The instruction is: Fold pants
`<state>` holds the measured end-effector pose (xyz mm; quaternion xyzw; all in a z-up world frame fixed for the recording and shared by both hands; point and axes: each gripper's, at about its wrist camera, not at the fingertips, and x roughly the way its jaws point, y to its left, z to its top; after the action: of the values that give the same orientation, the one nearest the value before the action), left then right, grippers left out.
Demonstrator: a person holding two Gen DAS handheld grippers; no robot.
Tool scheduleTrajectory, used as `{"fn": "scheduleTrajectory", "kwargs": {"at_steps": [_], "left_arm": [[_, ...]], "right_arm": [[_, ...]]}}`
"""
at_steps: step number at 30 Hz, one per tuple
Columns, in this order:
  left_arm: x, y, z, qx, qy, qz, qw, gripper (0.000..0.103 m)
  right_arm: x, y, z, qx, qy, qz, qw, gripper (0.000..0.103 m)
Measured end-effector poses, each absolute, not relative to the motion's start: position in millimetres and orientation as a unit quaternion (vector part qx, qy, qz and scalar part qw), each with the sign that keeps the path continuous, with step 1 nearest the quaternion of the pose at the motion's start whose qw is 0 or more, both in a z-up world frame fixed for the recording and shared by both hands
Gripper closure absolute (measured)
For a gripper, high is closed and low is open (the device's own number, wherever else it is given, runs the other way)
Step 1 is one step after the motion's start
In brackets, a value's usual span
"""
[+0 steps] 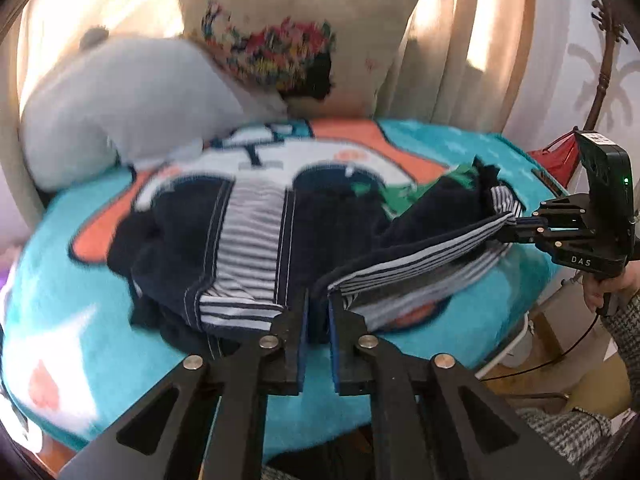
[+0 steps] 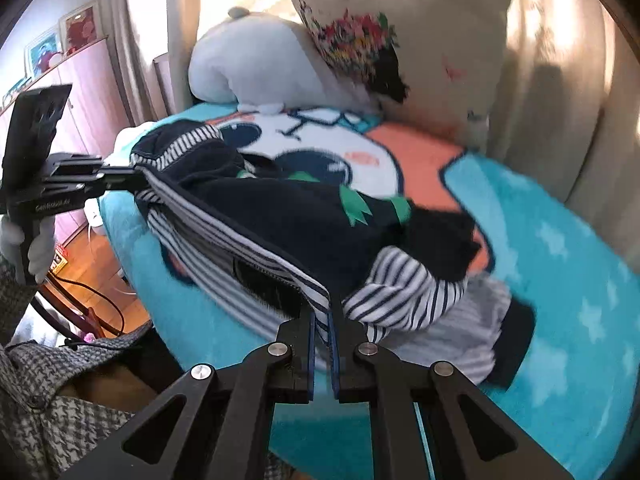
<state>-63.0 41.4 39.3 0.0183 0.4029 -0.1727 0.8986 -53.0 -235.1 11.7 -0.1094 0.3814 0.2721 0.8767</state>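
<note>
Both hand-held grippers, left (image 1: 316,312) and right (image 2: 323,316), clamp the pants (image 1: 248,232) striped waistband; keep it taut, edges level.

Navy pants (image 1: 256,224) with a navy-and-white striped lining and green patches are seen on a turquoise blanket (image 1: 100,340) printed in orange, white and navy. A cream cushion (image 1: 296,28) embroidered in multicoloured flowers and a pale grey plush toy (image 1: 132,100) are shown behind.
</note>
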Motion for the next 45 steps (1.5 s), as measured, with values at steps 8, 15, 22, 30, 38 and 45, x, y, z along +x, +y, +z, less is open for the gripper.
{"fn": "scheduleTrajectory", "kwargs": {"at_steps": [8,15,22,30,38,45], "left_arm": [[-81.8,57.1,34.7,0.001,0.407,-0.182,0.895,0.078],[-94.1,86.8,39.7,-0.039,0.406,-0.179,0.895,0.067],[-93.4,120.3,57.5,-0.101,0.376,-0.143,0.910,0.062],[-76.0,149.8,62.8,-0.173,0.353,-0.111,0.913,0.057],[-49.1,181.4,46.6,-0.253,0.367,-0.100,0.890,0.040],[11.2,184.8,30.2,-0.260,0.393,-0.130,0.872,0.026]], "right_arm": [[-71.0,-262.0,18.0,-0.066,0.367,0.241,0.896,0.053],[-66.3,-299.8,53.3,0.029,0.319,0.224,0.921,0.037],[-25.3,-298.5,22.9,0.101,0.359,0.209,0.904,0.088],[-38.1,-348.3,26.3,0.169,0.333,0.135,0.918,0.089],[-54.7,-381.0,14.2,0.223,0.315,0.092,0.918,0.043],[-37.5,-370.8,14.3,0.235,0.314,0.133,0.910,0.034]]}}
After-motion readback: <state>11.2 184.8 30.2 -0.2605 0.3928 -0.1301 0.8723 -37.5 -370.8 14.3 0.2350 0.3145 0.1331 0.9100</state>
